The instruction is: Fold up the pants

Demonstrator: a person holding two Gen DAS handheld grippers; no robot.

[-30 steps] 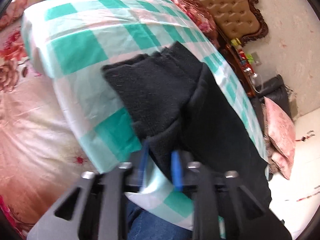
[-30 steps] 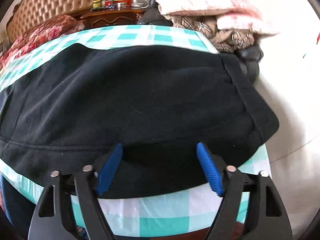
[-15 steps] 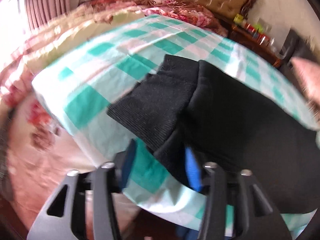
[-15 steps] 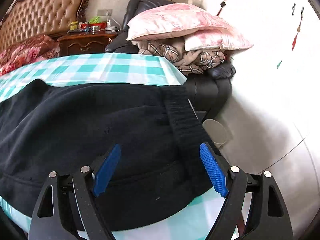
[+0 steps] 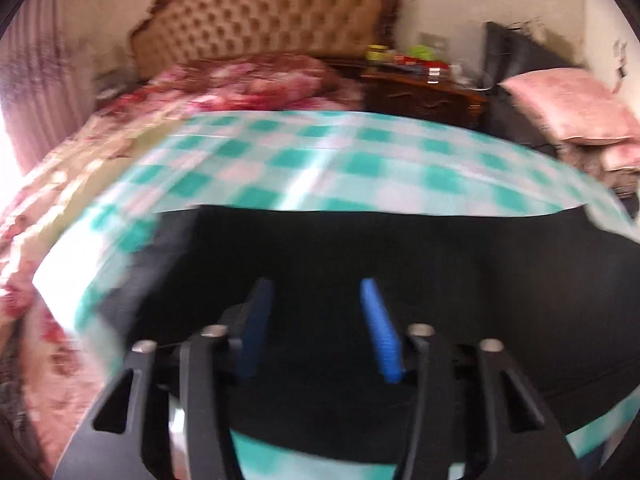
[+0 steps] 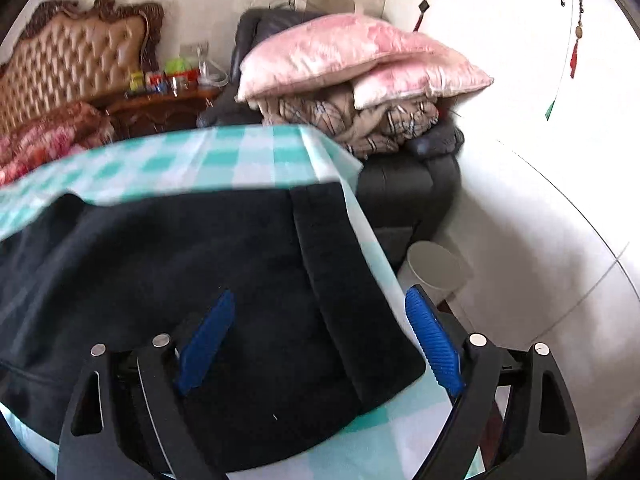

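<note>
Black pants (image 5: 440,280) lie flat on a table under a teal and white checked cloth (image 5: 320,160). In the left wrist view my left gripper (image 5: 316,320) is open just above the pants' left part, with nothing between its blue pads. In the right wrist view the pants (image 6: 160,264) end in a wide waistband (image 6: 340,280) near the table's right edge. My right gripper (image 6: 316,340) is wide open over the waistband end, its jaws to either side of it.
A bed with a tufted headboard (image 5: 260,20) and floral bedding lies behind. A wooden nightstand (image 5: 420,92) holds small items. Pink pillows (image 6: 352,56) are stacked on a dark chair. A pale bin (image 6: 436,268) stands by the table's right edge.
My left gripper has let go of the pant cuff, opened, and swung right over the pants. My right gripper stayed open and shifted towards the waistband end.
</note>
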